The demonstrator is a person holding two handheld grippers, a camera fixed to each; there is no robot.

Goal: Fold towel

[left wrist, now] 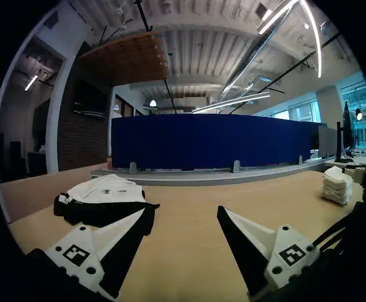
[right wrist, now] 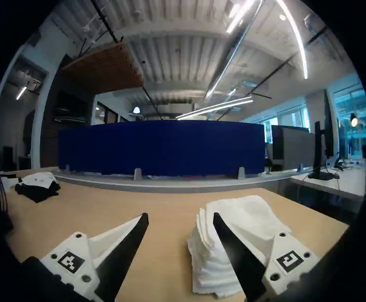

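Right hand-held gripper [right wrist: 180, 216], spread and empty, beside the white towel stack [right wrist: 248, 214] at lower right; a deep pinch could lift several. Left hand-held gripper [left wrist: 181, 209] likewise spread.

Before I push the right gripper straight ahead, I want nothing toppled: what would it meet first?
Probably the stack of white towels: it sits just ahead of one finger of the open right gripper. The gap's centre may pass beside it; depth is unclear.

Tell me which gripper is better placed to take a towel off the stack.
Likely right: the right gripper is open with the towel stack at its fingertips, while the left gripper sees that stack far off to its side.
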